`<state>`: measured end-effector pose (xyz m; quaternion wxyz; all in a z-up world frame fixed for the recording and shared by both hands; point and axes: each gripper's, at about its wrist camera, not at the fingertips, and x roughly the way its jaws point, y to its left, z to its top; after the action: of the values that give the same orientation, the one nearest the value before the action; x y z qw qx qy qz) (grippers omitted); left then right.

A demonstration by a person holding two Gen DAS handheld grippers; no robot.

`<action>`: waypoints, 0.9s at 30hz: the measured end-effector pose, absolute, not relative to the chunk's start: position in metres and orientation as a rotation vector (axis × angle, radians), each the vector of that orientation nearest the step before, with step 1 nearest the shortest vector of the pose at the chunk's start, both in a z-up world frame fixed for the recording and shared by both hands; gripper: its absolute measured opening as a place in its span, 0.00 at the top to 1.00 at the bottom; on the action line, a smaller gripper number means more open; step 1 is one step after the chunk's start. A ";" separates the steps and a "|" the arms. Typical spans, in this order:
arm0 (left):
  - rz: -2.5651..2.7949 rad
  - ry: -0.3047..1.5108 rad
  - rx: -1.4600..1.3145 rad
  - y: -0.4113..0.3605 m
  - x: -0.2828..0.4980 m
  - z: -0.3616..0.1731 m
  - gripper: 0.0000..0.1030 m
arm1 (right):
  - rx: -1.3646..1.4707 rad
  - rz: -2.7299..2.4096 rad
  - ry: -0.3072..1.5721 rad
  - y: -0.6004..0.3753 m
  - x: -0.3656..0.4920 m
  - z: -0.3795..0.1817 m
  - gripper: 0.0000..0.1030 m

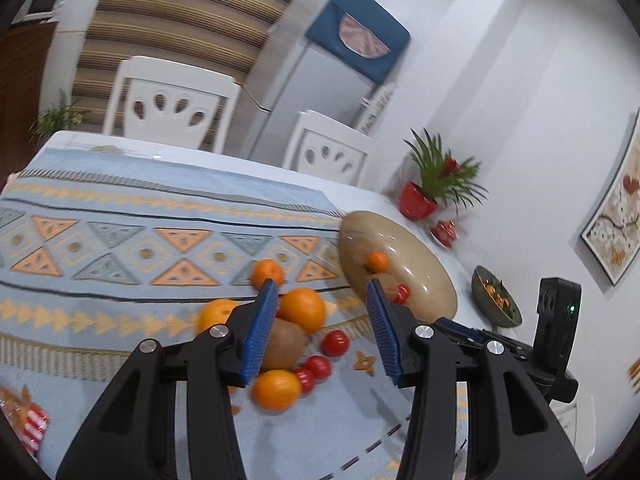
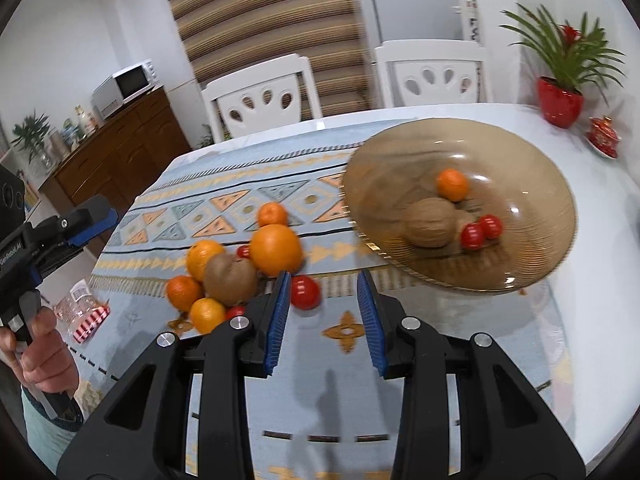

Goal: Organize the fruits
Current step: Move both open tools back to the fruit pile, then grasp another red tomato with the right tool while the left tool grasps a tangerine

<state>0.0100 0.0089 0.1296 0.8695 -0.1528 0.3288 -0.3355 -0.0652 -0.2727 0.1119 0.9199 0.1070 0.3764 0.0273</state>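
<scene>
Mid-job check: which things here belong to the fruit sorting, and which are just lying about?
Job:
- brown glass bowl, already holding some fruit
- loose oranges, brown kiwi and red tomatoes on the patterned cloth

Lying about:
- red-potted plant
- striped packet
- white chairs

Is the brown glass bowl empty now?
No. The bowl holds a small orange, a kiwi and two tomatoes.

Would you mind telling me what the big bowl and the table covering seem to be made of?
Bowl: apparently amber-tinted glass, glossy, since the cloth shows through and fine ridges catch glints. Table covering: apparently woven fabric, matte, with a patterned weave.
</scene>
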 end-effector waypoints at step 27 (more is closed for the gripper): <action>-0.616 0.887 -0.374 0.031 0.050 0.015 0.49 | 0.170 0.125 0.840 -0.241 -0.007 0.029 0.56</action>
<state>0.0498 0.0310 0.0153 0.8411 -0.1770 0.4198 -0.2916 -0.0068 -0.2409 0.0288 0.9078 0.0822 0.4068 0.0605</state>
